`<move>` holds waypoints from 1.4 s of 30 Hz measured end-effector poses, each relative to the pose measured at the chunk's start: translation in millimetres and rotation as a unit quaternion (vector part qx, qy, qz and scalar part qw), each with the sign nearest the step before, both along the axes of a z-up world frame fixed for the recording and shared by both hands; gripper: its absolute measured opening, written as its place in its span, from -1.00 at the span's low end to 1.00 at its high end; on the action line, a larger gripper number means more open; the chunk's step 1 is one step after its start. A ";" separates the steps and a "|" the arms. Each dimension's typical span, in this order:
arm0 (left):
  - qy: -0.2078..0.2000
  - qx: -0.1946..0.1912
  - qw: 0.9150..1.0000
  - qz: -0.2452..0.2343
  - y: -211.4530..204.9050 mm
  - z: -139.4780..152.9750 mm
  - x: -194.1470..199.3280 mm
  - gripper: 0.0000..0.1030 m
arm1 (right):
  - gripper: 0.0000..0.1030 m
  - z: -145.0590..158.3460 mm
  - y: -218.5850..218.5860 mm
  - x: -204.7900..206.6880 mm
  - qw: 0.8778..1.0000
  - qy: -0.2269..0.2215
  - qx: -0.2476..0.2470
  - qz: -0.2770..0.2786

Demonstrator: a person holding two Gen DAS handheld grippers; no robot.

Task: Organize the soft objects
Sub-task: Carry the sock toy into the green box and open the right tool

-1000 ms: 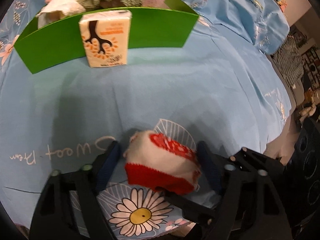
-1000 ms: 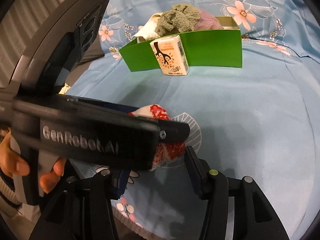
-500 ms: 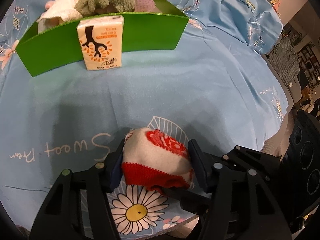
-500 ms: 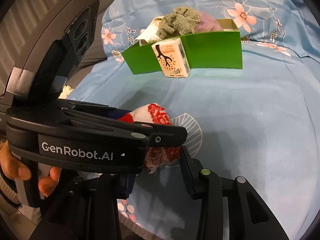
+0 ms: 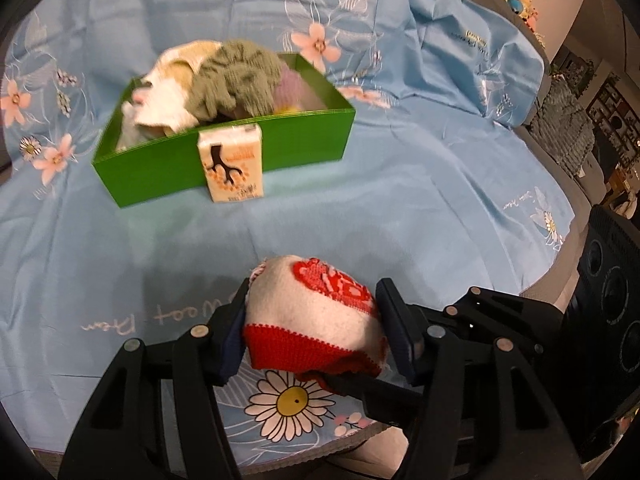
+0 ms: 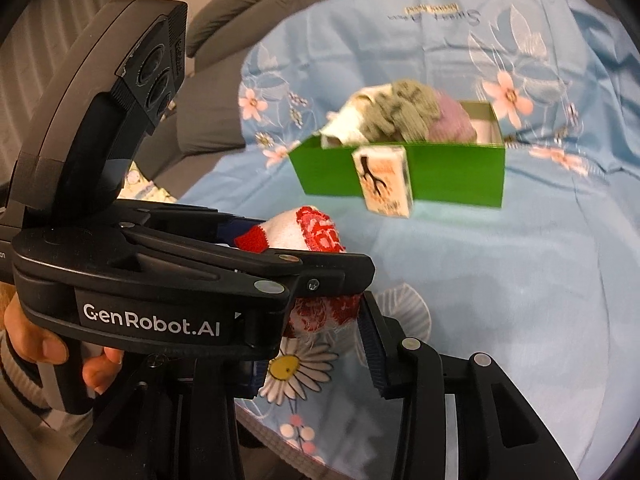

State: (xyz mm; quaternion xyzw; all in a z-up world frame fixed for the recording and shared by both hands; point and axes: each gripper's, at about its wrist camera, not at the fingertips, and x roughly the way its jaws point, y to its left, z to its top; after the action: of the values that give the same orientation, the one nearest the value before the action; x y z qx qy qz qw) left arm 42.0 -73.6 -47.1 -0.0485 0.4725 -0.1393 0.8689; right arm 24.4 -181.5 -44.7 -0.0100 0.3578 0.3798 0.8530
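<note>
My left gripper (image 5: 314,316) is shut on a rolled white and red knitted sock (image 5: 316,320) and holds it above the blue cloth. The sock also shows in the right wrist view (image 6: 308,236), held by the left gripper (image 6: 320,272). My right gripper (image 6: 316,344) is open and empty, just below and behind the left one. A green box (image 5: 280,144) stands further back with a white cloth, a grey-green knit (image 5: 236,76) and a lilac piece inside. The box also shows in the right wrist view (image 6: 452,176).
A cream tissue pack with a black tree print (image 5: 232,168) leans upright against the box's front wall. The blue flowered cloth (image 5: 400,200) covers the table and drops off at the right. A dark sofa (image 6: 280,4) lies beyond the table.
My left gripper has closed on the sock and lifted it off the cloth. Both views have risen and pulled back, so the green box sits lower in view and further away.
</note>
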 end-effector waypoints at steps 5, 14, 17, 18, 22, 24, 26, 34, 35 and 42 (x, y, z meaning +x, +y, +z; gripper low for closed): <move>-0.024 0.001 1.000 0.007 4.3 11.3 -5.3 0.15 | -0.19 8.3 2.1 -0.2 1.000 -0.017 0.009 0.004; -0.038 -0.012 0.999 0.013 12.0 16.2 -3.5 0.15 | -0.19 11.4 7.7 2.6 0.999 -0.032 0.006 0.009; -0.038 -0.014 0.999 0.015 15.9 15.8 -1.7 0.15 | -0.19 10.7 10.6 6.4 0.999 -0.031 0.004 0.012; -0.037 -0.016 0.999 0.016 17.5 15.0 -0.4 0.15 | -0.19 9.9 12.5 8.1 0.999 -0.029 0.003 0.014; -0.030 -0.026 0.999 0.021 25.3 9.9 4.6 0.15 | -0.19 5.5 18.9 13.5 1.000 -0.024 -0.003 0.020; -0.027 -0.028 0.999 0.024 29.6 6.8 6.9 0.15 | -0.19 3.2 24.2 16.4 0.999 -0.022 -0.008 0.024; -0.024 -0.031 0.999 0.026 34.1 4.5 9.9 0.15 | -0.19 1.8 27.8 19.2 0.999 -0.020 -0.008 0.026; -0.028 -0.026 0.999 0.032 46.1 8.4 31.8 0.15 | -0.19 8.8 38.8 41.9 0.999 -0.032 -0.005 0.025; -0.031 -0.025 0.999 0.032 47.0 11.3 36.2 0.15 | -0.19 12.5 39.6 46.5 0.999 -0.038 -0.005 0.024; -0.073 -0.025 0.996 0.038 53.3 40.3 72.3 0.15 | -0.19 44.3 43.3 85.7 0.997 -0.082 0.001 0.012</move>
State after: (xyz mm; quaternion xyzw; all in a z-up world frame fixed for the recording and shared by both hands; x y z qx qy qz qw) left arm 114.2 -20.2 -6.8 -0.0780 0.4015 -0.1215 0.9044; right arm 110.1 -138.2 -0.5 -0.0443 0.2858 0.3889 0.8747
